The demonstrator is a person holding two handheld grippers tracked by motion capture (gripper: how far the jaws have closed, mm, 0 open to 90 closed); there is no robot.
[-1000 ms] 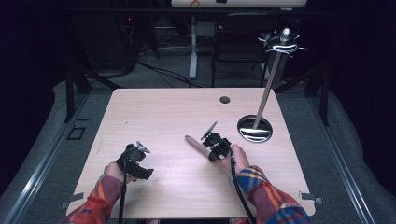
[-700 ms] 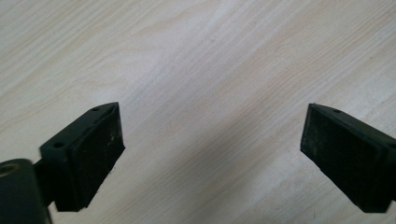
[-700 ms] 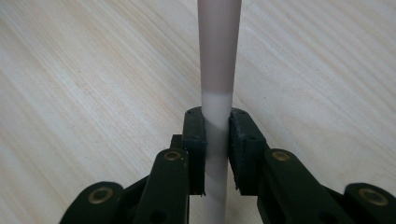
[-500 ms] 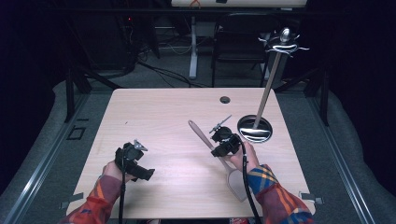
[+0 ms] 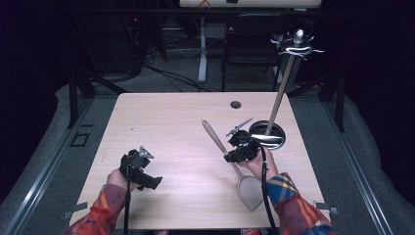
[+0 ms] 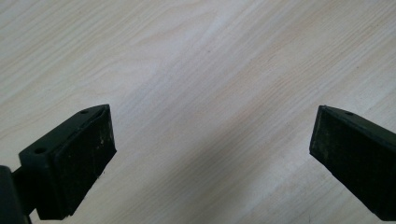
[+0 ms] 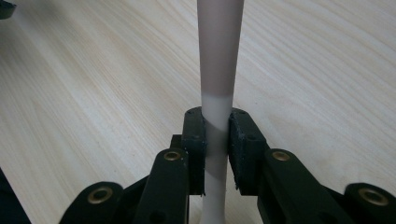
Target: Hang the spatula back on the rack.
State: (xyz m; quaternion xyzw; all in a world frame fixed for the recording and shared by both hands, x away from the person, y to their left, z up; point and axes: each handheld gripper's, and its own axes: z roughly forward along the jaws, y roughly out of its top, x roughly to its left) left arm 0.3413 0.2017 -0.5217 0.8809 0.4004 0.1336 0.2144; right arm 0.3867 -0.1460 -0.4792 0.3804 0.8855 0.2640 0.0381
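Note:
A pale beige spatula [image 5: 216, 138] hangs over the wooden table [image 5: 161, 122], handle end pointing away and its flat blade near the table's front. My right gripper [image 5: 234, 153] is shut on its handle, and in the right gripper view the pads [image 7: 195, 140] press on both sides of the handle [image 7: 219, 56]. My left gripper [image 5: 147, 179] is at the front left, low over bare wood. Its jaws have just been opening and now stand wide apart with nothing between them [image 6: 210, 154].
A metal utensil stand with a round shiny base [image 5: 268, 137] and a tall pole [image 5: 280, 95] rises at the table's right, just beyond my right gripper. A small dark hole [image 5: 236, 104] sits near the far edge. Dark floor and chair legs lie beyond.
My right gripper has risen and shifted a little to the right with the spatula, whose blade has come off the table. The left hand has stayed put.

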